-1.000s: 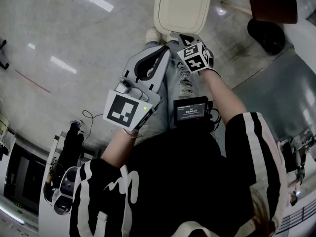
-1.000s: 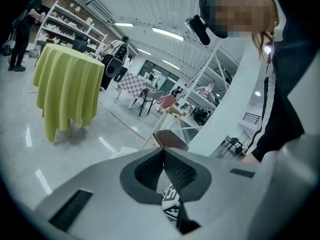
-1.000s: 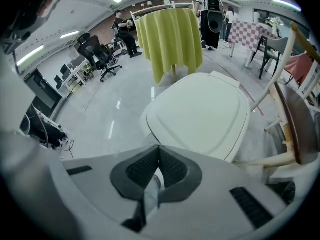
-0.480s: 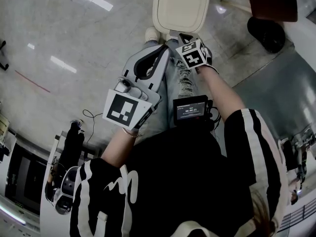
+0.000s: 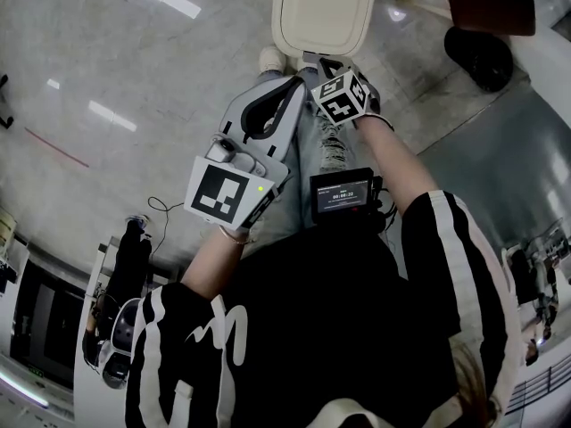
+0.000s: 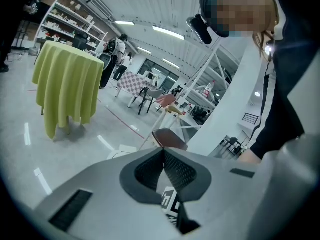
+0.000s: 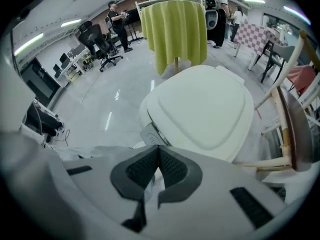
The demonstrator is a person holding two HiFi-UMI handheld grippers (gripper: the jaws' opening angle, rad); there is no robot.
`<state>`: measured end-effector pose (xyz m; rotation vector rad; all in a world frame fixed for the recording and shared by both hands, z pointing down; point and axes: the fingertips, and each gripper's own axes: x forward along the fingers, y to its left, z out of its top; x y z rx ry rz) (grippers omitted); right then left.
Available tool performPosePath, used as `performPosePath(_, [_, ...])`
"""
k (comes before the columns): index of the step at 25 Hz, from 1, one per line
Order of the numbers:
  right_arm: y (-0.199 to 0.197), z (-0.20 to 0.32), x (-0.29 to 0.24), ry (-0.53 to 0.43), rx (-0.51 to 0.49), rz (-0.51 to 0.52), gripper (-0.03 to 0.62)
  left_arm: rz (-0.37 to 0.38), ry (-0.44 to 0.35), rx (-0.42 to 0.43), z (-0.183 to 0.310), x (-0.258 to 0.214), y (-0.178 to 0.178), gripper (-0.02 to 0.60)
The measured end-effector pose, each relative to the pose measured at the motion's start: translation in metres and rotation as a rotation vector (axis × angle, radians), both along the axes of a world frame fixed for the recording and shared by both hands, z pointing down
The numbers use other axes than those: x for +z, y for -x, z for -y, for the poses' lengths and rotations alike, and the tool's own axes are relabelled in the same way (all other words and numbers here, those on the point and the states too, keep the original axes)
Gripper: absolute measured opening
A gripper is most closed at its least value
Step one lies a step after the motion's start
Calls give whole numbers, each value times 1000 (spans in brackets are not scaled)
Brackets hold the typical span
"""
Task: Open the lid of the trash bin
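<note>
Trash bin lid (image 5: 325, 12) shut; right tool (image 7: 159, 151) near it — clenched, empty; left tool (image 6: 163, 153) likewise.

Smooth, satin cream plastic lid (image 7: 205, 109), glossy polished grey floor (image 5: 134, 69) — streaked with glare, soft yellow-green tablecloth (image 7: 176, 29)

The far end of the trash bin (image 5: 323, 12) is cut off by the top edge. Its lid (image 7: 205, 109) hides the inside.
</note>
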<state>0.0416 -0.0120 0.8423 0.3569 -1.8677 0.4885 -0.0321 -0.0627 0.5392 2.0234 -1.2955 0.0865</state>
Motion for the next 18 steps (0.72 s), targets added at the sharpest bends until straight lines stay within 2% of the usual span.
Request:
performPosePath(4, [0,-1,0,-72,-25,-13,5,-1,-2,8,1,-2,-2,8])
performPosePath(18, [0,3,-5,-133,-27,-17,3,3,0,31,2,-4,-4,8])
